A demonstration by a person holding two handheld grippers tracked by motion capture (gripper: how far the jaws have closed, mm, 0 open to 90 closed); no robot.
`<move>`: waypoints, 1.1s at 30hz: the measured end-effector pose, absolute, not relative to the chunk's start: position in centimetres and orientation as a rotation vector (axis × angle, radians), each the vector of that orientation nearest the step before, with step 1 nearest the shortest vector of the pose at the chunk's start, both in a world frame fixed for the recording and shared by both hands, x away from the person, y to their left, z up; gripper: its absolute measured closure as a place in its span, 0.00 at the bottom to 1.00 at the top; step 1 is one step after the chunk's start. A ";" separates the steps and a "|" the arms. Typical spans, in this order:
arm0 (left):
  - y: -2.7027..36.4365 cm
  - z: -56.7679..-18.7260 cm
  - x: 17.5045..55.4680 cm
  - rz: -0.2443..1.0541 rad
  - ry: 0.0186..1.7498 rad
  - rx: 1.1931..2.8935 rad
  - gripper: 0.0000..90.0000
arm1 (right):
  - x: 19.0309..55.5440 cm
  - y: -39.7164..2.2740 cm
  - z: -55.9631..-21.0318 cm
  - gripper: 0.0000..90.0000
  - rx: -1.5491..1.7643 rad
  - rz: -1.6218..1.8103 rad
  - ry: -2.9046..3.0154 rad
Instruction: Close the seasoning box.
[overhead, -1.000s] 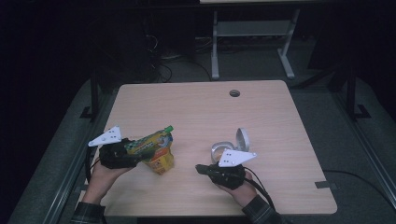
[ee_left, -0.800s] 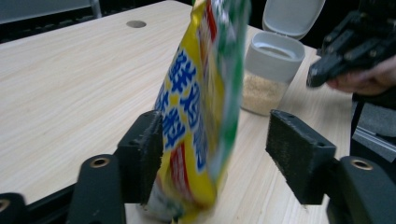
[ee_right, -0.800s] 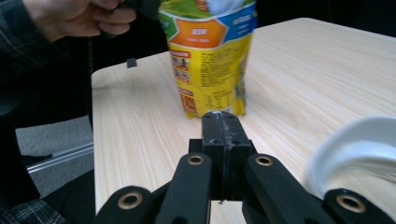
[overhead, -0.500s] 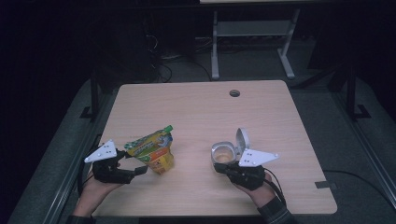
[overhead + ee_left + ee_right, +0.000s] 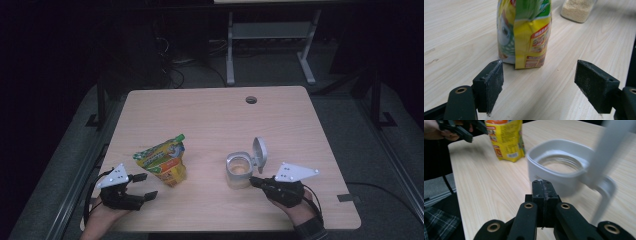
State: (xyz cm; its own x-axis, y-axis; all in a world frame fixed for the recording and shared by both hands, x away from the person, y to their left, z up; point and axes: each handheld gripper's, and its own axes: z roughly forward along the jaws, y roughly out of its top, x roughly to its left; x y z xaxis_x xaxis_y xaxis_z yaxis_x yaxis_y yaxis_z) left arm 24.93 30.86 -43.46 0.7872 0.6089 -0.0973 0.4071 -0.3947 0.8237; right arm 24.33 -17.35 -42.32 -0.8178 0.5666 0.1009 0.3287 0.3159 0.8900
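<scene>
Bench (image 5: 210,115): rectangular top, light wood-grain laminate, rounded corners, round cable hole (image 5: 251,100) near far edge. Bearing two items. Yellow-and-green printed foil pouch (image 5: 162,161) with green top corner: standing on left half, base on bench surface, leaning. Clear glass jar (image 5: 239,170) with grey plastic collar and hinged grey lid raised: upright on right half, holding pale granular contents. Pouch and jar well apart.
</scene>
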 end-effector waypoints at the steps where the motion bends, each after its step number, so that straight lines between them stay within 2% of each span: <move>1: 30.9 -43.6 24.9 0.270 0.762 2.040 0.26 | 24.3 -17.7 -42.3 1.00 0.829 1.499 2.349; 13: 30.9 -44.5 25.3 0.239 0.777 2.066 0.26 | 25.4 -20.7 -42.1 1.00 0.939 1.472 2.243; 33: 30.6 -44.4 25.5 0.232 0.773 2.064 0.25 | 27.3 -20.0 -40.1 1.00 0.949 1.568 2.135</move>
